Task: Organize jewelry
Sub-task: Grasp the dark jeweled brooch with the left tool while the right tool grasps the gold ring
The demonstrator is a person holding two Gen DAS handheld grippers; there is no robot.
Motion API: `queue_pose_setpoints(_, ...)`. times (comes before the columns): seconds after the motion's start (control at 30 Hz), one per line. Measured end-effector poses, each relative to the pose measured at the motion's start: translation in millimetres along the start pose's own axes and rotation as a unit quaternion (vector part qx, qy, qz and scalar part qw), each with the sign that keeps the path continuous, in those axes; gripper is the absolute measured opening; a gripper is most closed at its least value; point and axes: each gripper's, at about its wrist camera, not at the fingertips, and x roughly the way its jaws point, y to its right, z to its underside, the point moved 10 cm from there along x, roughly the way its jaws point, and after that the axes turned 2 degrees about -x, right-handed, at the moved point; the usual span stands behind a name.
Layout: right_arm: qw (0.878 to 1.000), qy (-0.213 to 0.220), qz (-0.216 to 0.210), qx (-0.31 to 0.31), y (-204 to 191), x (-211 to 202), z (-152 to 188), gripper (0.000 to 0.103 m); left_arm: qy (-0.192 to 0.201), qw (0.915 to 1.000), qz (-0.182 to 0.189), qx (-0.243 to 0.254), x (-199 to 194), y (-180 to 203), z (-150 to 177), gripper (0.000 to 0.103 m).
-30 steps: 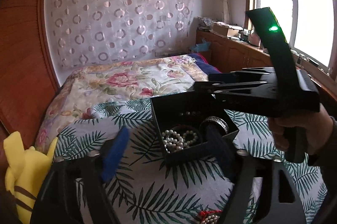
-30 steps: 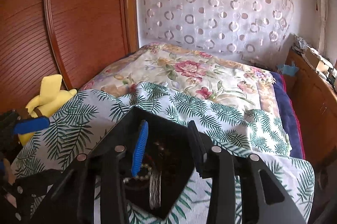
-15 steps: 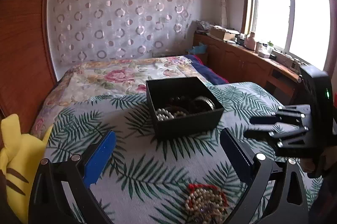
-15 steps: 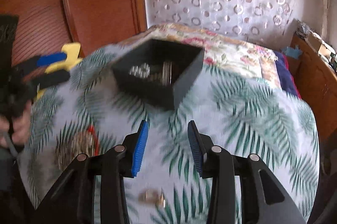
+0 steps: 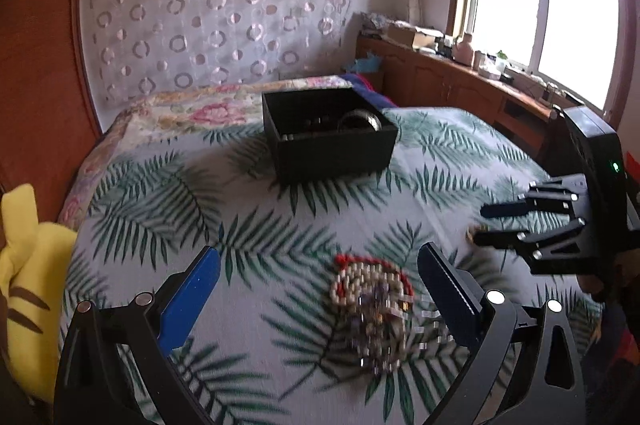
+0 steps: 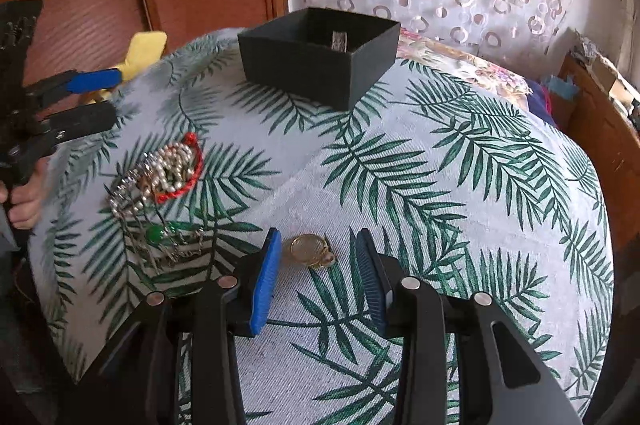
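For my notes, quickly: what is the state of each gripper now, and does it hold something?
Left gripper: wide open, empty, above the tangled bead jewelry pile.
Right gripper: partly open, empty; a gold pendant lies just ahead, untouched.

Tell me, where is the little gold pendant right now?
In the right wrist view, the gold pendant lies on the leaf-print cloth, just ahead of the right gripper and right of the tangled jewelry pile.

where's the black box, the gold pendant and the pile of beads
black box (image 6: 316,65), right wrist view, front wall
gold pendant (image 6: 308,248), right wrist view, round face
pile of beads (image 5: 372,289), left wrist view, pearl strands
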Motion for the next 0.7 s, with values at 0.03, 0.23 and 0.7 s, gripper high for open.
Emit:
queue_pose_setpoints(0.03, 1.0, -0.003, 0.005, -0.004, -1.1, 1.5, 1.2, 0.041, -0.003, 1.0, -0.001, 0.001, -1.0, -0.1, 5.0, 0.095)
queue_pose_setpoints(0.23, 1.0, 0.002, 0.005, -0.011, -8.5, -3.3, 5.8, 0.025, -0.023, 0.9997, 0.0, -0.007, -2.8, -2.0, 25.9, 0.095)
queue_pose_setpoints(0.7, 0.999, 0.027, -0.003, 0.027, -20.3, -33.2, 40.3, 0.025, -0.045, 0.9989, 0.012, 0.008, -7.0, 16.2, 49.8, 0.091)
